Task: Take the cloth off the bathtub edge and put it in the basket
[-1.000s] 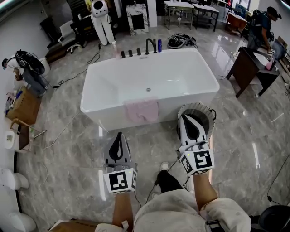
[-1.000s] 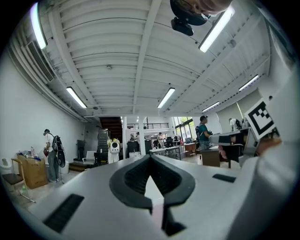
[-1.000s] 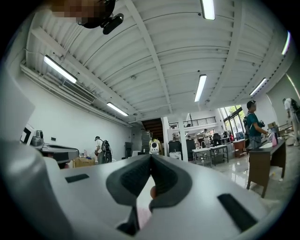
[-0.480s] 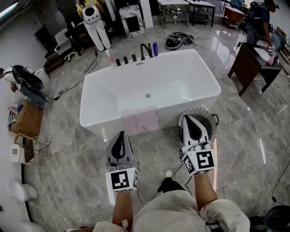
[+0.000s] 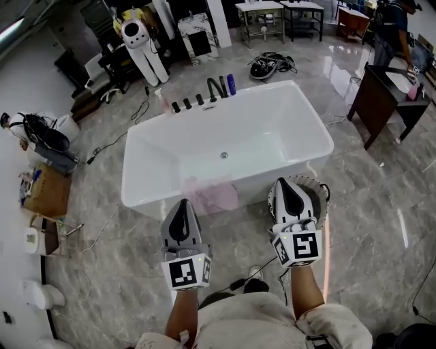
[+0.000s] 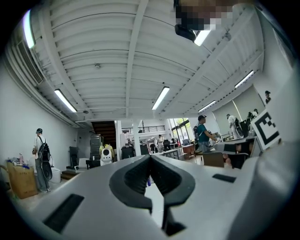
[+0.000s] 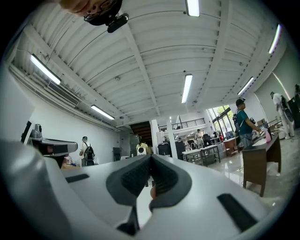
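Pink cloth (image 5: 211, 193) hangs over the near edge of the white bathtub (image 5: 262, 129), just beyond the left gripper (image 5: 182, 202). Its jaws are closed on nothing, and so are those of the right gripper (image 5: 287, 182), which hovers above the basket (image 5: 320, 189) and hides its inside.

Looks like a big open robotics lab hall: a freestanding bathtub (image 5: 269, 133) stands at twelve o'clock on a marble-look floor (image 5: 368, 218). There's a white humanoid robot (image 5: 139, 44) at eleven, steel tables (image 5: 262, 13) at one, cables (image 5: 112, 140) at ten, and strip lights (image 7: 186, 88) along a ribbed ceiling.
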A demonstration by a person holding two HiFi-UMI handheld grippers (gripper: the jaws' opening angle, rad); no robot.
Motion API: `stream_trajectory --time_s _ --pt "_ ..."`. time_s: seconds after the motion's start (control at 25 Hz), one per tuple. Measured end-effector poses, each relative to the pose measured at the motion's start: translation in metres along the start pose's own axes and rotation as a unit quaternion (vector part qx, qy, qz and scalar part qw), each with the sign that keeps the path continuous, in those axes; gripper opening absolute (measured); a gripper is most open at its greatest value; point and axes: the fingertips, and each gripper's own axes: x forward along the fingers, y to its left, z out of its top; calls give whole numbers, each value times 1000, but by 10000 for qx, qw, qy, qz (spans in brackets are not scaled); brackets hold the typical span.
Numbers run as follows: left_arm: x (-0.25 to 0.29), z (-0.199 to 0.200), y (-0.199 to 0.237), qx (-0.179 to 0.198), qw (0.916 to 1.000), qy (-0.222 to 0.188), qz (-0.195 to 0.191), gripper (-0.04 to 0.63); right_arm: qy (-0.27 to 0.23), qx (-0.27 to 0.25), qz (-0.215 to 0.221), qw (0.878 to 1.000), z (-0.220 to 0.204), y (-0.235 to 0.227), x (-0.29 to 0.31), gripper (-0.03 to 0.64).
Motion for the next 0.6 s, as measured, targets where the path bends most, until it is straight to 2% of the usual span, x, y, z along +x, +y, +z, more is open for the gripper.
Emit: stream_trajectory --time_s 0.36,0.6 --pt "39 3 -16 19 9994 -157 -323 2 -175 -48 -238 9996 3 -31 11 -12" --pt "62 -4 -10 -57 9982 -307 -515 2 -230 -184 -350 9990 1 -31 28 -12"
